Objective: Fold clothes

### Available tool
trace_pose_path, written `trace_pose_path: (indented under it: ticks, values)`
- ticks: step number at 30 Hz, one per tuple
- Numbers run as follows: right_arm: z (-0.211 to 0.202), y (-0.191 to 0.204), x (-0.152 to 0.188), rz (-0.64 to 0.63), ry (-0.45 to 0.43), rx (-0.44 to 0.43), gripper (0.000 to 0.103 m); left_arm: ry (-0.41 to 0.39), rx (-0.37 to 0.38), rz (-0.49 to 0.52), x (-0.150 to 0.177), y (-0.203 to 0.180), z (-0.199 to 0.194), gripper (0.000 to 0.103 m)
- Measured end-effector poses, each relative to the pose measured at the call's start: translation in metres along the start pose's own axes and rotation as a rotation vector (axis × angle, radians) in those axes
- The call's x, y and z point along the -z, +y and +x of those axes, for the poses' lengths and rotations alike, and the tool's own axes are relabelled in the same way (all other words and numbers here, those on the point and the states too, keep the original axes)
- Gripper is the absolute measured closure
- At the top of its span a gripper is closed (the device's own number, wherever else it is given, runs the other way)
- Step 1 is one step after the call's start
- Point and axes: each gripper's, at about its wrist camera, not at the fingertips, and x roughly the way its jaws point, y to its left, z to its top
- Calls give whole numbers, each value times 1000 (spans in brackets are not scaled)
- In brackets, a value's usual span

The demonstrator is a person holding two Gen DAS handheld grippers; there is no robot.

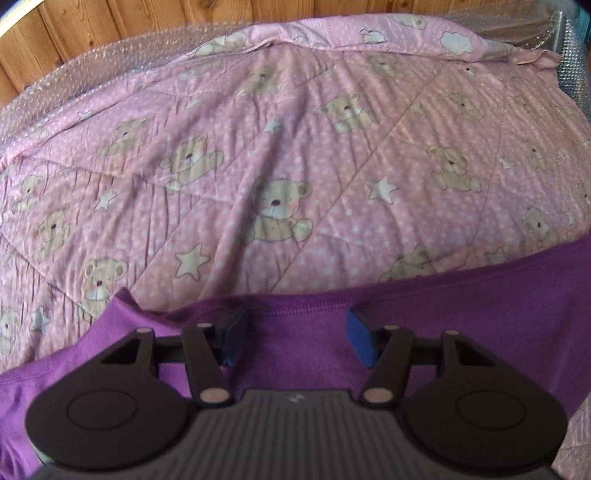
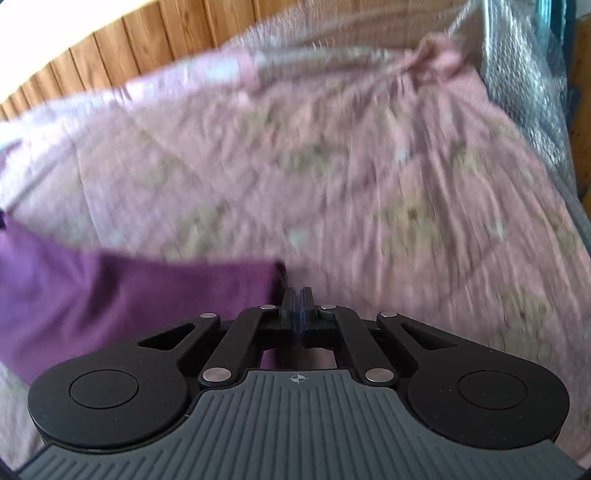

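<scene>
A purple garment [image 1: 461,314] lies spread on a pink quilt printed with bears. In the left wrist view its stitched hem runs across just ahead of my left gripper [image 1: 295,334], which hovers over the cloth. That gripper is open, its blue pads [image 1: 360,341] wide apart, with flat fabric below and nothing pinched. In the blurred right wrist view the purple garment [image 2: 129,291] comes in from the left and its right corner ends at my right gripper [image 2: 297,295]. The right gripper's fingers are pressed together on that corner, and purple cloth shows under them.
The pink bear quilt [image 1: 295,166] covers the whole surface, with bubble wrap [image 1: 74,74] along its far edge and right side [image 2: 524,74]. A wooden plank wall [image 1: 129,22] stands behind.
</scene>
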Motion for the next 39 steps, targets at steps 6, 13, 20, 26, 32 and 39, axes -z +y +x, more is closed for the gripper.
trace_pose_path:
  ticks: [6, 13, 20, 26, 32, 39]
  values:
    - [-30, 3, -5, 68, -66, -118, 52, -83, 178, 73, -17, -37, -29, 36]
    - [8, 9, -10, -27, 51, -202, 61, -66, 476, 378, -49, -171, 3, 23]
    - [-4, 9, -12, -106, 32, -234, 100, -18, 452, 574, -44, -230, 43, 57]
    - [3, 6, -1, -105, 62, -296, 81, 11, 493, 595, -45, -229, 43, 76]
    - [9, -2, 1, -52, 60, -325, 79, 42, 560, 602, -53, -227, 49, 55]
    - [-12, -2, -7, -102, 2, -288, 103, 25, 614, 654, -47, -221, 37, 94]
